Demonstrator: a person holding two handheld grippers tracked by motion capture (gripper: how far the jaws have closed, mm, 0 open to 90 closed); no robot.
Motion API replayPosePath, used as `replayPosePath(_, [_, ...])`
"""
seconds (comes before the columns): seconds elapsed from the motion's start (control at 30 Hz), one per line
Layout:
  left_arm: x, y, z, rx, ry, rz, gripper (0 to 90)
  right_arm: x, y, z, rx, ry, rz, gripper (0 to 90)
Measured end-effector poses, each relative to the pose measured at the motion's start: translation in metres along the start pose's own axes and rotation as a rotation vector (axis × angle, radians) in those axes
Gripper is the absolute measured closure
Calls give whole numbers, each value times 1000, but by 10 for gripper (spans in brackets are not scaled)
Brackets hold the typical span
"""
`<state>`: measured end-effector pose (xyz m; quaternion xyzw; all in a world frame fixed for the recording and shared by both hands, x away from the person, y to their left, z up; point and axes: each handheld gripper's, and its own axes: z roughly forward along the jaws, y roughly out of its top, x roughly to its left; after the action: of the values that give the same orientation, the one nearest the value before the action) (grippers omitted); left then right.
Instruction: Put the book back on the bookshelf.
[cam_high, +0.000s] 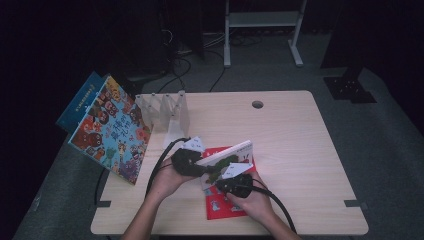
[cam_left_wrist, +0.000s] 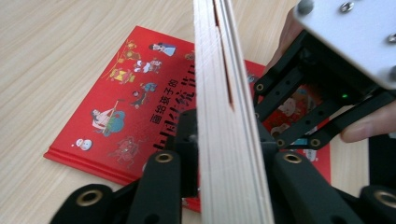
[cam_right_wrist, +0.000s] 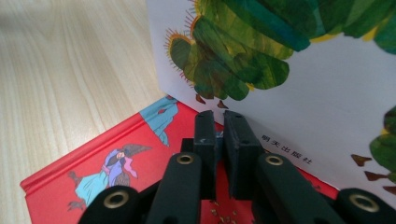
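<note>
left gripper (cam_left_wrist: 229, 154): jaws closed on the edge of the white book (cam_left_wrist: 224, 93), pads on both sides | right gripper (cam_right_wrist: 219, 140): jaws nearly together, nothing between them, just in front of the white book's cover | white book: raised on edge above the red book (cam_high: 222, 202), which lies flat on the table (cam_high: 300, 150)

Light wooden table (cam_high: 300, 135), red book (cam_high: 220, 207), clear file rack (cam_high: 165, 112)

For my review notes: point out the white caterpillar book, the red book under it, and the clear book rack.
white caterpillar book (cam_left_wrist: 229, 140), left gripper view, on its page edges between the jaws
red book (cam_left_wrist: 126, 107), left gripper view, on its front cover
clear book rack (cam_high: 167, 109), high view, on its upright dividers
</note>
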<state>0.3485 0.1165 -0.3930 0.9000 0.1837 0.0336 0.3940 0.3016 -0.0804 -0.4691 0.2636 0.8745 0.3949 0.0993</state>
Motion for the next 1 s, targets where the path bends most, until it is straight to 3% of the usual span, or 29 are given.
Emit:
replayPosePath(0.23, [-1, 0, 0, -6, 12, 4, 746, -8, -3, -13, -10, -22, -1, 798])
replayPosePath(0.43, [-1, -1, 0, -9, 20, -5, 744, -27, -12, -34, -21, -76, 29, 756])
replayPosePath(0.63, [-1, -1, 0, -20, 18, 4, 750, -60, -28, -68, -53, -181, 120, 723])
replayPosePath(0.87, [0, -1, -4, -41, 35, 11, 753, -109, -56, -84, -20, -342, 244, 489])
replayPosePath(1.0, [1, -2, -9, -54, 52, 1, 755, -130, -69, -88, -11, -399, 303, 414])
